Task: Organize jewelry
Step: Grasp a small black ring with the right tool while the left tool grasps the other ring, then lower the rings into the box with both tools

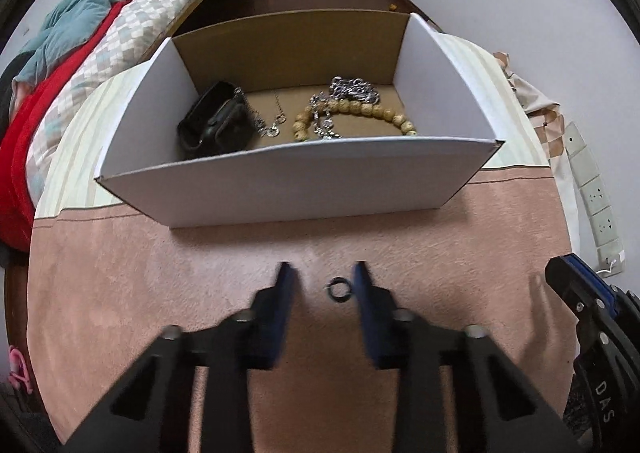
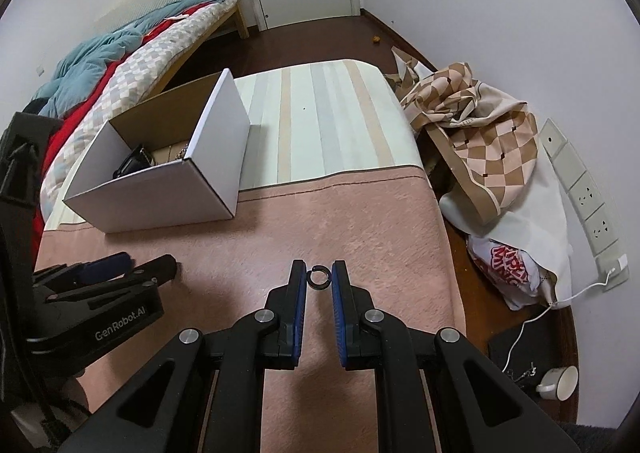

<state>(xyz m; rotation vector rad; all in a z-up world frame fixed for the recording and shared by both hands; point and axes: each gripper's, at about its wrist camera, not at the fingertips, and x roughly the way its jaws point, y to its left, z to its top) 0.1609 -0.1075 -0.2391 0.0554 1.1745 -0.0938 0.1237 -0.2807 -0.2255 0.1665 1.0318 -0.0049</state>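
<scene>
A small black ring (image 1: 339, 289) lies on the pink cloth between the open fingers of my left gripper (image 1: 323, 273). A black ring (image 2: 318, 277) also lies between the open fingertips of my right gripper (image 2: 318, 271); I cannot tell if it is the same ring. The white cardboard box (image 1: 280, 177) ahead holds a black pouch (image 1: 218, 121), a beaded bracelet (image 1: 356, 113), a silver chain (image 1: 352, 89) and a thin necklace (image 1: 276, 121). The box also shows in the right wrist view (image 2: 160, 193).
The striped cloth (image 2: 320, 121) lies beyond the pink cloth (image 2: 320, 221). A bed with quilts (image 1: 100, 45) is at the left. Checked fabric and bags (image 2: 480, 141), a power strip (image 2: 580, 189) and a cup (image 2: 560, 383) are at the right.
</scene>
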